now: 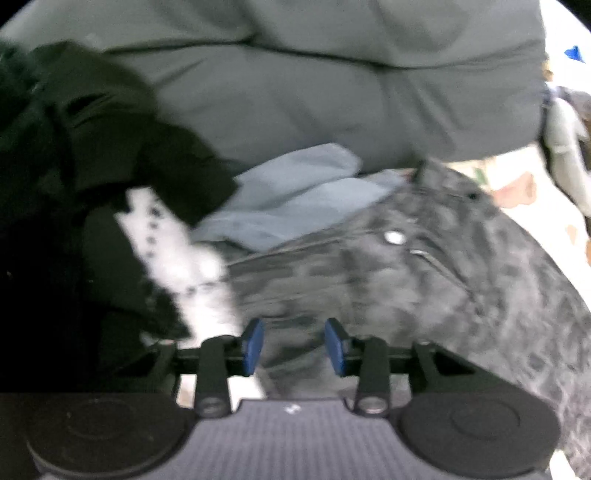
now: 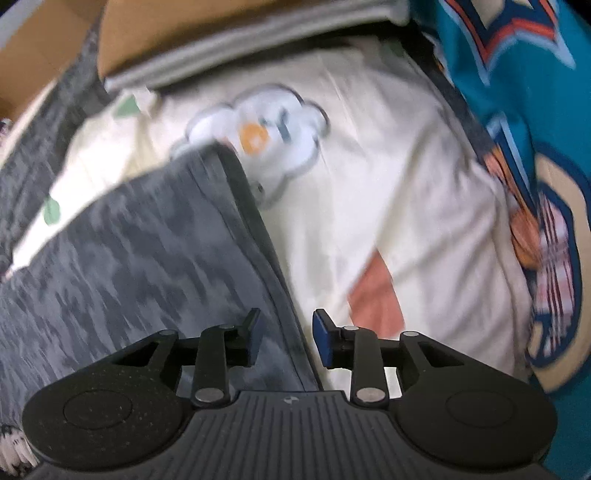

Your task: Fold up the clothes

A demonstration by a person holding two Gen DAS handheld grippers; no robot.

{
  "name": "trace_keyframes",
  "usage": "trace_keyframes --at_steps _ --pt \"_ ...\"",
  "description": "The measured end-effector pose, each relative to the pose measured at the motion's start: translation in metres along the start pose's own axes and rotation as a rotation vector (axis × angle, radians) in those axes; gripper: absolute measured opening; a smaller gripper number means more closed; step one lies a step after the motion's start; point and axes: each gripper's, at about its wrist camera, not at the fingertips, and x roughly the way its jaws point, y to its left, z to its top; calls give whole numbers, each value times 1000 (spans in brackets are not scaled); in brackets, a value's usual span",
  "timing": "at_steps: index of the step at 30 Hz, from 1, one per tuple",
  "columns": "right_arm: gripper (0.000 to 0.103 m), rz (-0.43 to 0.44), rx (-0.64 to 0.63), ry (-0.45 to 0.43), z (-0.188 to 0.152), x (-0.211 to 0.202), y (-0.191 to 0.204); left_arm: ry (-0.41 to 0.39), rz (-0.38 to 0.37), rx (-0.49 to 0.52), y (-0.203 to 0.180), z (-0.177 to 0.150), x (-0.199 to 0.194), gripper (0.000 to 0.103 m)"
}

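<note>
Grey mottled jeans [image 1: 406,280] lie spread out in the left wrist view, waistband button and zip showing. My left gripper [image 1: 295,332] hovers over them, open, its blue pads apart and pressing on nothing. In the right wrist view a folded part of the same jeans [image 2: 147,258] lies on a cream printed sheet [image 2: 388,184], its dark seamed edge running down toward my right gripper [image 2: 286,325]. That gripper is open too and stands just above this edge with nothing pinched. Both views are blurred.
A light blue garment [image 1: 295,192] lies beyond the jeans, with black clothes [image 1: 92,147] and a white spotted cloth [image 1: 173,258] to the left. A grey cushion [image 1: 314,92] rises behind. A teal jersey [image 2: 535,147] lies right of the sheet, and a cardboard box [image 2: 184,26] stands behind it.
</note>
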Motion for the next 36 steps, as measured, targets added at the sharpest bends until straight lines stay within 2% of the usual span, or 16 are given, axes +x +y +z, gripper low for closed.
trace_keyframes --at_steps 8,15,21,25,30,36 --pt "39 71 -46 -111 33 15 21 15 -109 128 -64 -25 -3 39" --pt "41 89 -46 -149 58 36 46 16 -192 254 -123 -56 5 39" --pt "43 18 -36 -143 75 62 55 41 -297 375 -177 -86 21 38" --pt "38 -17 -34 -126 82 84 51 52 -355 470 -210 -109 35 38" --pt "38 -105 -50 -141 86 98 53 64 -386 518 -233 -127 58 37" --pt "36 -197 -90 -164 84 81 66 94 -365 505 -238 -138 97 37"
